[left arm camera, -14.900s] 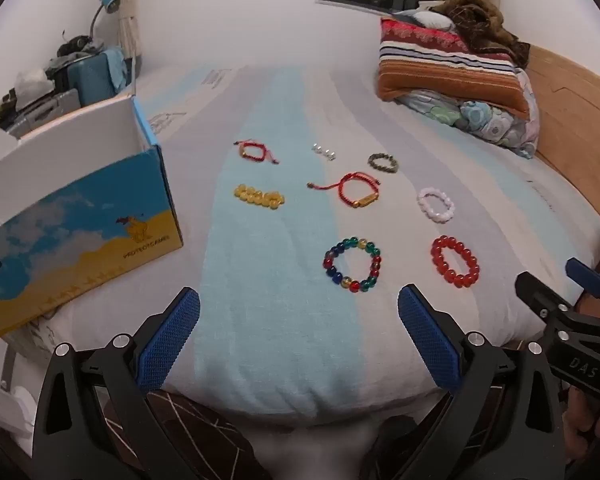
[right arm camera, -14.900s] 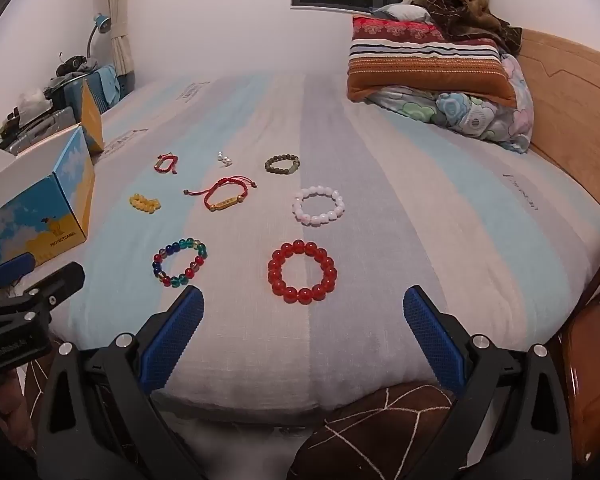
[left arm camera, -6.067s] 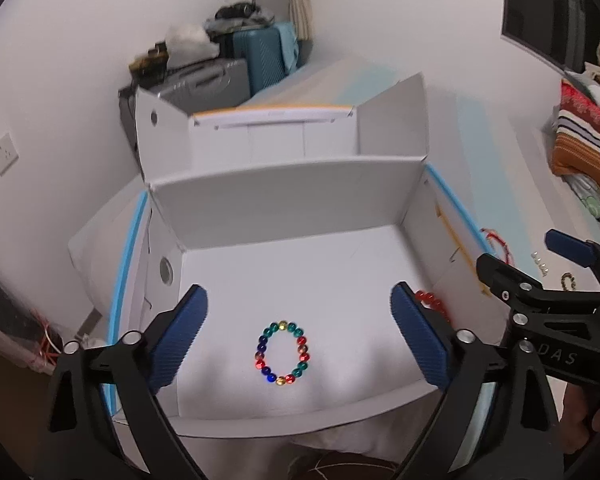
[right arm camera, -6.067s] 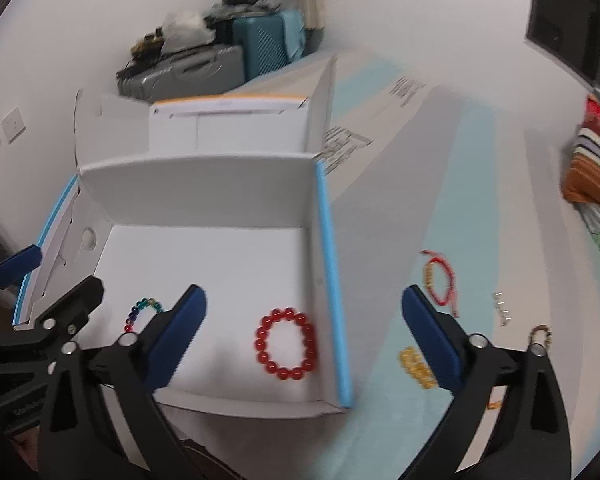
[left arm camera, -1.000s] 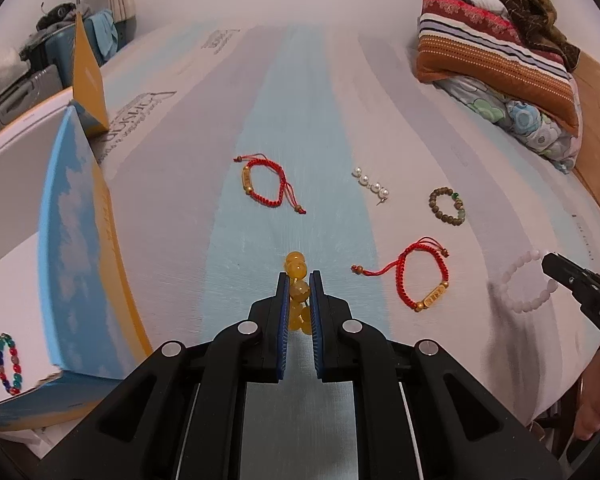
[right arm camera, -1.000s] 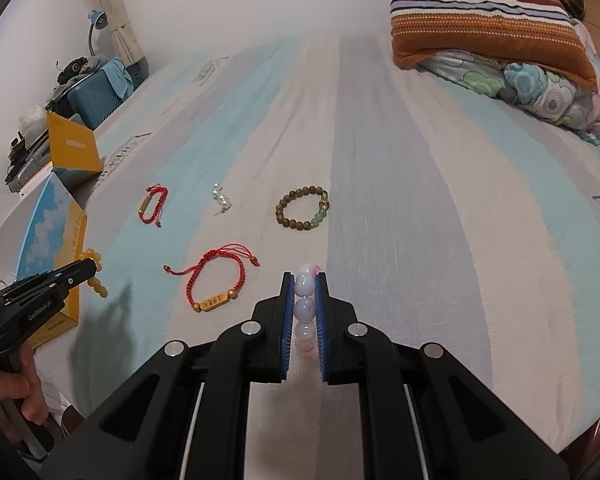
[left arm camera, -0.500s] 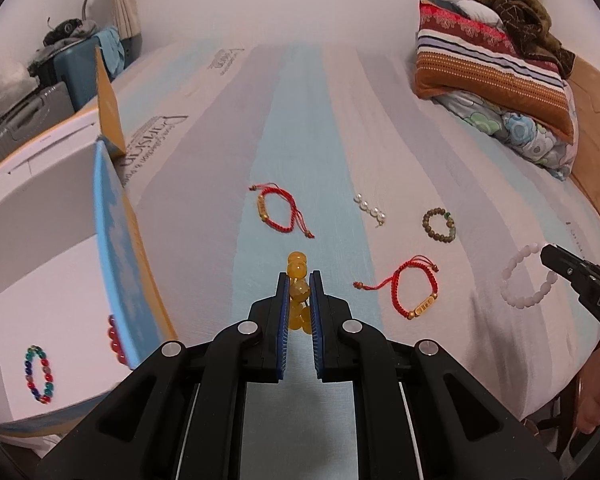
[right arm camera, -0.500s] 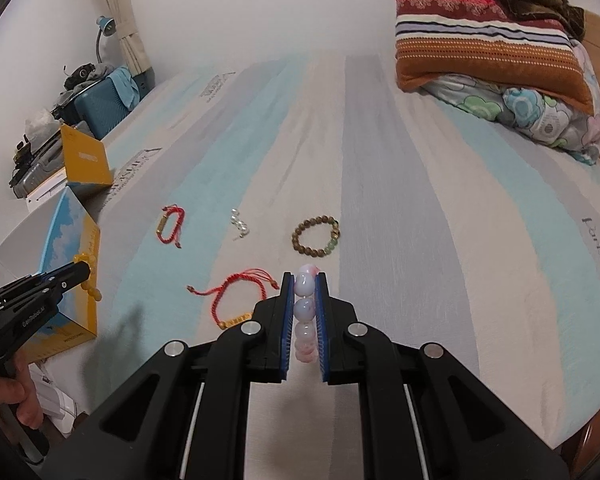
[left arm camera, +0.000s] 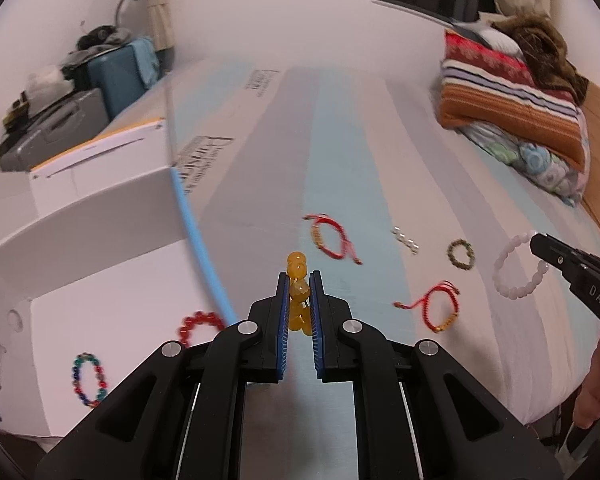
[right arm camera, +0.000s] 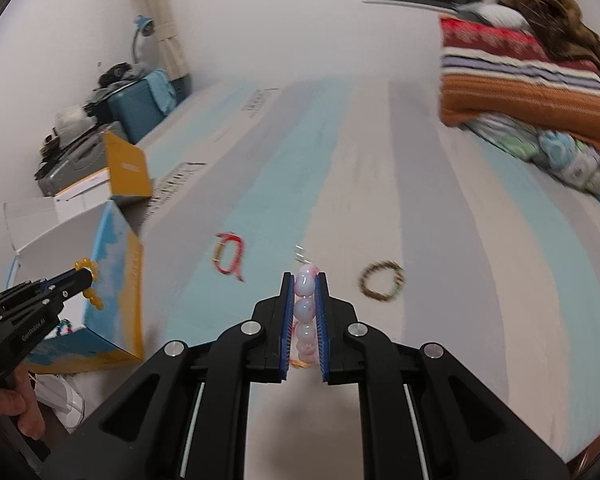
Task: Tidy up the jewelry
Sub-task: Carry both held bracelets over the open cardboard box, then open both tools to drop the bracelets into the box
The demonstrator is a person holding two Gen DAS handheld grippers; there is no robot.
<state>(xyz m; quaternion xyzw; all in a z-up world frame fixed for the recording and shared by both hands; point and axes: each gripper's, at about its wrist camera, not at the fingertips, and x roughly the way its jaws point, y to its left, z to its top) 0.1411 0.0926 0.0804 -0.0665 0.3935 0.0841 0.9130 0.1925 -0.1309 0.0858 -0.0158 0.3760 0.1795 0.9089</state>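
Yellow bead bracelet, clamped in the left hand-held gripper, sits just right of the open box at lower left, nearer it than the right hand-held gripper gripping the white bead bracelet.

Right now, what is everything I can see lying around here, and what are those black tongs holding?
Open white cardboard box: one, blue and yellow outside, at the bed's left edge.
Red bead bracelet: one, inside the box.
Multicoloured bead bracelet: one, inside the box.
Red cord bracelets: two, on the striped bedcover.
Small pearl piece: one, white, on the bedcover.
Brown bead bracelet: one, on the bedcover.
Folded striped blankets: a pile, by the wooden headboard.
Blue suitcase: one, far left.
Yellow bead bracelet: one, gripped in the left tongs.
Pale pink bead bracelet: one, gripped in the right tongs.
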